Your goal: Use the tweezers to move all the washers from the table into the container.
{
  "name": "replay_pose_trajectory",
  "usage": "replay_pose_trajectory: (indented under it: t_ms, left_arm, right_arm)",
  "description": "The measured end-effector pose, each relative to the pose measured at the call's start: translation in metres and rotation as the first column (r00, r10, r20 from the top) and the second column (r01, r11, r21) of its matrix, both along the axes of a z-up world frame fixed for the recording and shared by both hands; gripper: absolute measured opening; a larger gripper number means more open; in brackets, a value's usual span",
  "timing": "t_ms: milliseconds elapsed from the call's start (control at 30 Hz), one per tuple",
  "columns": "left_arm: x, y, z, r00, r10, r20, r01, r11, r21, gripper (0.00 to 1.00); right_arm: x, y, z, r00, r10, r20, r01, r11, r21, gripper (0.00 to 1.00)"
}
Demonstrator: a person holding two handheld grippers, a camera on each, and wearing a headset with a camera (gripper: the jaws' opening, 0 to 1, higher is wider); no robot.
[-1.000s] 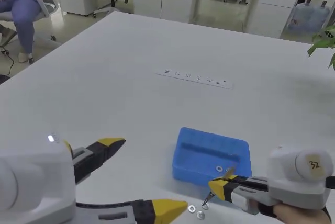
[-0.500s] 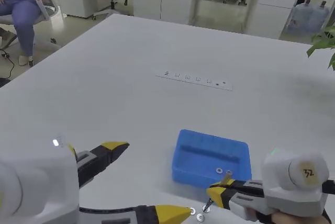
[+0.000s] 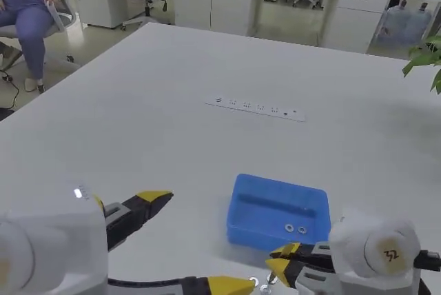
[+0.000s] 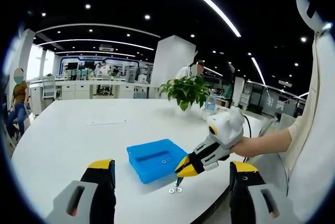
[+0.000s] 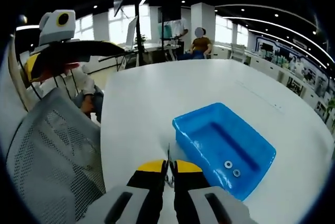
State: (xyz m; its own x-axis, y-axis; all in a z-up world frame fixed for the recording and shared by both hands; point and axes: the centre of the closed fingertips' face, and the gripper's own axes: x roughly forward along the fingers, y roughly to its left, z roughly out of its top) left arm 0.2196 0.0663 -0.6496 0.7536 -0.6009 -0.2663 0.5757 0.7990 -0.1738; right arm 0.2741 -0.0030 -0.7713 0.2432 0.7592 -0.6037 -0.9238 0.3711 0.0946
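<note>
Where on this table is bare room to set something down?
Bare: the wide stretch between power strip and container, and the table beyond the strip. Crowded: the near edge in front of the container, where two washers lie by the tweezers in the right gripper, left gripper open alongside.

White table [image 3: 138, 102], blue container [image 3: 248, 231], loose washers [image 4: 172, 190], perhaps a power strip [image 3: 255, 107]

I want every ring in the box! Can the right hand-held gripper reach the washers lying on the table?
Probably yes: the right hand-held gripper holds the tweezers right by the two washers, nothing between.
</note>
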Motion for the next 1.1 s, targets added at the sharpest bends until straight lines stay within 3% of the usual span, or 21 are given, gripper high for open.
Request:
replay_pose_trajectory:
  t_ms: [67, 167, 267, 367, 500, 600, 800, 833, 967, 1100]
  left_arm:
    - [0.000, 0.002, 0.000, 1.000, 0.003, 0.002, -0.003, 1.000, 0.003, 0.92]
    - [-0.001, 0.005, -0.001, 1.000, 0.015, 0.001, -0.015, 1.000, -0.002, 0.92]
    - [-0.001, 0.007, -0.002, 1.000, 0.023, -0.004, -0.023, 1.000, -0.004, 0.92]
    - [-0.001, 0.007, -0.003, 1.000, 0.025, -0.005, -0.025, 1.000, -0.005, 0.92]
    - [-0.001, 0.003, -0.002, 1.000, 0.018, -0.005, -0.018, 1.000, -0.005, 0.92]
    - [-0.001, 0.001, -0.002, 1.000, 0.014, -0.001, -0.014, 1.000, -0.004, 0.92]
    - [-0.002, 0.004, -0.001, 1.000, 0.020, -0.001, -0.020, 1.000, -0.003, 0.92]
    - [-0.002, 0.005, -0.001, 1.000, 0.022, 0.000, -0.022, 1.000, -0.002, 0.92]
    - [-0.003, 0.009, 0.000, 1.000, 0.031, 0.003, -0.031, 1.000, -0.003, 0.92]
    - [-0.004, 0.011, 0.001, 0.999, 0.038, 0.004, -0.038, 0.999, -0.002, 0.92]
  right_arm:
    - [0.002, -0.004, 0.002, 1.000, -0.010, 0.002, 0.010, 1.000, 0.007, 0.02]
    - [-0.002, -0.005, 0.009, 0.999, -0.013, -0.032, 0.014, 0.999, 0.045, 0.02]
    - [-0.004, -0.005, 0.020, 1.000, -0.001, -0.026, 0.002, 0.998, 0.058, 0.02]
    - [-0.002, -0.005, 0.035, 1.000, 0.010, -0.014, -0.009, 0.997, 0.081, 0.02]
    - [0.008, 0.002, 0.062, 1.000, 0.001, -0.008, 0.001, 0.986, 0.167, 0.02]
    - [0.023, 0.006, 0.084, 0.998, -0.045, -0.036, 0.054, 0.960, 0.274, 0.02]
    - [0.059, 0.003, 0.098, 0.984, -0.152, -0.088, 0.174, 0.918, 0.357, 0.02]
    - [0.067, 0.003, 0.100, 0.979, -0.176, -0.105, 0.203, 0.903, 0.379, 0.02]
    - [0.088, -0.003, 0.095, 0.954, -0.250, -0.168, 0.297, 0.873, 0.387, 0.02]
    - [0.102, -0.009, 0.080, 0.927, -0.316, -0.202, 0.369, 0.863, 0.346, 0.02]
